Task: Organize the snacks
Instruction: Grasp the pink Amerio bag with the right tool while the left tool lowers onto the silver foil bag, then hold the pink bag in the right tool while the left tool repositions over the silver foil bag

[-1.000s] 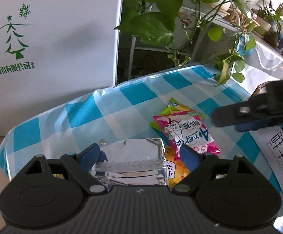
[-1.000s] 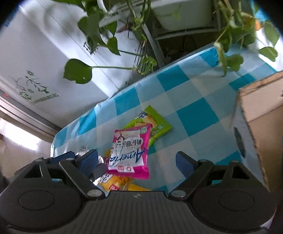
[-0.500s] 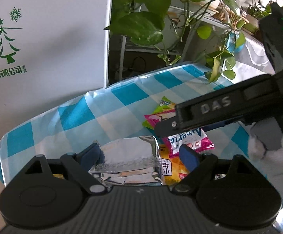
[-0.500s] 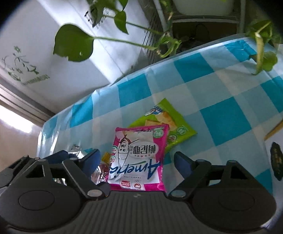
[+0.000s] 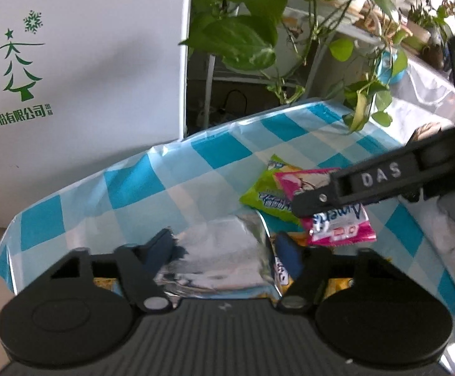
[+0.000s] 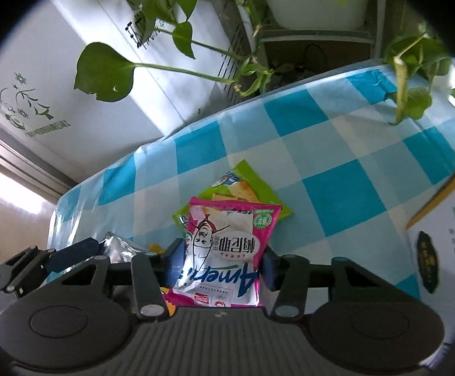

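A silver foil snack packet (image 5: 218,257) lies between the fingers of my left gripper (image 5: 224,252), which closes on its two sides. A pink snack bag (image 6: 224,257) lies on the blue checked tablecloth (image 6: 337,156), on top of a green snack bag (image 6: 240,188). My right gripper (image 6: 221,266) has its fingers against both sides of the pink bag. In the left wrist view the right gripper's black arm (image 5: 384,181) crosses over the pink bag (image 5: 340,225) and green bag (image 5: 265,194). A yellow packet (image 5: 282,274) lies beside the foil packet.
A cardboard box (image 6: 440,244) stands at the right on the table. A white appliance with a green tree logo (image 5: 70,62) stands behind the table's left end. Trailing green plants (image 5: 243,31) hang over the far edge. The table edge (image 5: 5,250) drops off at left.
My right gripper has moved down and forward onto the pink bag and its fingers have closed in on it. My left gripper has narrowed on the foil packet.
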Action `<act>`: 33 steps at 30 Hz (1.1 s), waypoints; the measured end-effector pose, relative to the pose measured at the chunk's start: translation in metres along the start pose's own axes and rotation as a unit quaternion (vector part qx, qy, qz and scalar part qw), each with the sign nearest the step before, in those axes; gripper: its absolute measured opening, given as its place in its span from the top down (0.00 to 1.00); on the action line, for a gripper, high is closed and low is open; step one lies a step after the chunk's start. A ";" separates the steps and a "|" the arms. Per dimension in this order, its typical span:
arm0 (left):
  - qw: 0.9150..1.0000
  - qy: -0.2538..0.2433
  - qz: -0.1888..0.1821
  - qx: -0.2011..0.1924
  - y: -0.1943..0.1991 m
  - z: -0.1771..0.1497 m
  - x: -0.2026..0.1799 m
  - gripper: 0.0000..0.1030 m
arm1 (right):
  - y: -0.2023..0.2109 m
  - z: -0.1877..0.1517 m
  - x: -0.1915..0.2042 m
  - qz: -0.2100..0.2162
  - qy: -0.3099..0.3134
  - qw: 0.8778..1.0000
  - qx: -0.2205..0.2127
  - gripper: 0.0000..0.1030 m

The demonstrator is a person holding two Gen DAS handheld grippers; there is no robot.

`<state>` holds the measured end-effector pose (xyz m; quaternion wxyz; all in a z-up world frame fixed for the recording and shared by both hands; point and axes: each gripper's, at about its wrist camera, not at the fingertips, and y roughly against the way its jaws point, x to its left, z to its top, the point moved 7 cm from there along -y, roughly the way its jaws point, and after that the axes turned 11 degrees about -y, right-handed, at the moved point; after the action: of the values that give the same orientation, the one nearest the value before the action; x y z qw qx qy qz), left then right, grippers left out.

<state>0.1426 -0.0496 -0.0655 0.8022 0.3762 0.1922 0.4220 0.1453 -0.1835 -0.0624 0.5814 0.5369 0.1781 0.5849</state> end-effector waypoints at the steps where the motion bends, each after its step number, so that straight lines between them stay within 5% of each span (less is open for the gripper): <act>1: 1.000 0.007 -0.005 -0.002 0.002 0.000 0.001 0.40 | 0.003 0.000 -0.001 -0.001 -0.001 1.000 -0.003 0.46; 6: 1.000 -0.009 -0.015 0.000 0.010 -0.002 -0.008 0.53 | 0.022 -0.005 -0.007 0.005 -0.013 1.000 -0.009 0.46; 20: 0.997 -0.030 -0.058 0.046 0.037 -0.024 -0.011 0.54 | 0.078 -0.045 -0.032 0.016 -0.066 0.998 -0.016 0.46; 23: 0.999 -0.005 -0.051 0.013 0.045 -0.013 -0.001 0.48 | 0.094 -0.052 -0.035 0.031 -0.080 0.996 -0.026 0.46; 26: 0.998 0.058 -0.023 -0.009 0.043 -0.003 0.017 0.28 | 0.108 -0.052 -0.037 0.044 -0.088 0.994 -0.038 0.46; 33: 0.990 0.130 0.048 -0.003 0.007 0.014 0.039 0.25 | 0.119 -0.046 -0.031 0.045 -0.069 0.995 -0.062 0.46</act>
<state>0.1697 -0.0208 -0.0512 0.7501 0.3250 0.2754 0.5058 0.0410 -0.2223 0.0077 0.5975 0.5464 0.0772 0.5818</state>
